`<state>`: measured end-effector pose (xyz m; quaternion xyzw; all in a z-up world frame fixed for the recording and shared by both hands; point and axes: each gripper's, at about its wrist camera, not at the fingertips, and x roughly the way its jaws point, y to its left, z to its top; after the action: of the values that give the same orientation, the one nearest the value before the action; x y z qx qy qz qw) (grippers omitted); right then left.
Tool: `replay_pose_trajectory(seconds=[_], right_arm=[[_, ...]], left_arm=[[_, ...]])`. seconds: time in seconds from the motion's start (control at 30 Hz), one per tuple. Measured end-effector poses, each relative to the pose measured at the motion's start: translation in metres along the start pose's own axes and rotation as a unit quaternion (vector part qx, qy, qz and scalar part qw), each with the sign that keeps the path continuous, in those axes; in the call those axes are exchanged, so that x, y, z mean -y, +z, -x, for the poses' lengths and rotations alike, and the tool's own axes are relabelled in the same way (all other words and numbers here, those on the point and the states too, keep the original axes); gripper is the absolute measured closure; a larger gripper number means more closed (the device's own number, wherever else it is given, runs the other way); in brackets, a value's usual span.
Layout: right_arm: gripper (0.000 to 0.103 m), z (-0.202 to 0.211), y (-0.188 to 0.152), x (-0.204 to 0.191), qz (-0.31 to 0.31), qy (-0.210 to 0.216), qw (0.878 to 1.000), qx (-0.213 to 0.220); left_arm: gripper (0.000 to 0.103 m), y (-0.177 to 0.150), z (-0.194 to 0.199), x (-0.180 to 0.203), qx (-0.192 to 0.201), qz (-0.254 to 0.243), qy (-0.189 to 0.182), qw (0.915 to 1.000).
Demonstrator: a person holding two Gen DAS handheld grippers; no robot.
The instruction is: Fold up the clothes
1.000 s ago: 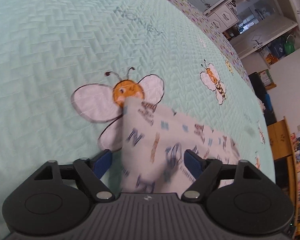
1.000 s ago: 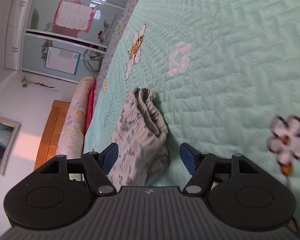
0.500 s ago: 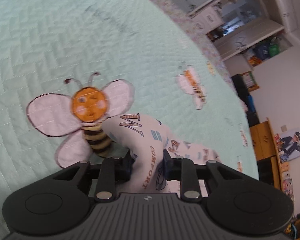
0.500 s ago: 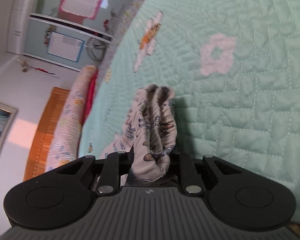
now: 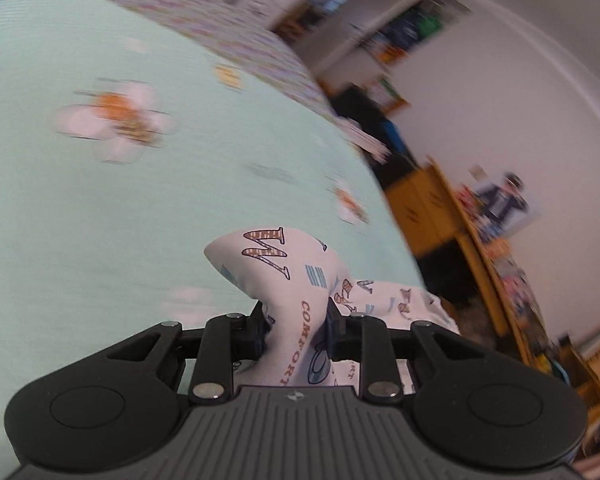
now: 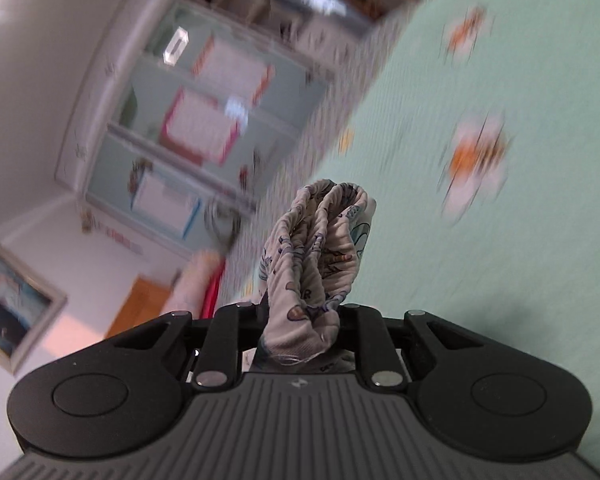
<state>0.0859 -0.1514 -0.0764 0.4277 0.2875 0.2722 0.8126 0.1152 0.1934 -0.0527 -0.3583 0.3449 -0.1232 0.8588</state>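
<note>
White printed garment (image 5: 296, 280) pinched tight in both left claw (image 5: 295, 330) and right claw (image 6: 300, 330), lifted above mint bedspread (image 5: 100, 208).

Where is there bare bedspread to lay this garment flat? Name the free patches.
Left wrist view: a wide bare stretch of mint bedspread runs left of the printed garment held by the left gripper. Right wrist view: open quilt right of the bunch in the right gripper. Crowded only past the bed's edge: wooden cabinet, shelves.
</note>
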Motion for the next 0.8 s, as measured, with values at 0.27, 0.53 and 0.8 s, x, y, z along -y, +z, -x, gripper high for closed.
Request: replay_pose_trajectory(seconds=[0.27, 0.53, 0.8], right_arm=[[0.083, 0.107, 0.11, 0.059, 0.032, -0.051, 0.995, 0.077], [0.083, 0.144, 0.208, 0.139, 0.015, -0.086, 0.99, 0.107], [0.06, 0.105, 0.227, 0.257, 0.01, -0.283, 0.956, 0.084]], left_arm=[[0.075, -0.021, -0.13, 0.115, -0.056, -0.06, -0.059, 0.9949], [0.075, -0.041, -0.241, 0.182, -0.094, -0.072, -0.074, 0.9902], [0.064, -0.068, -0.323, 0.152, -0.125, -0.096, 0.091, 0.9832]])
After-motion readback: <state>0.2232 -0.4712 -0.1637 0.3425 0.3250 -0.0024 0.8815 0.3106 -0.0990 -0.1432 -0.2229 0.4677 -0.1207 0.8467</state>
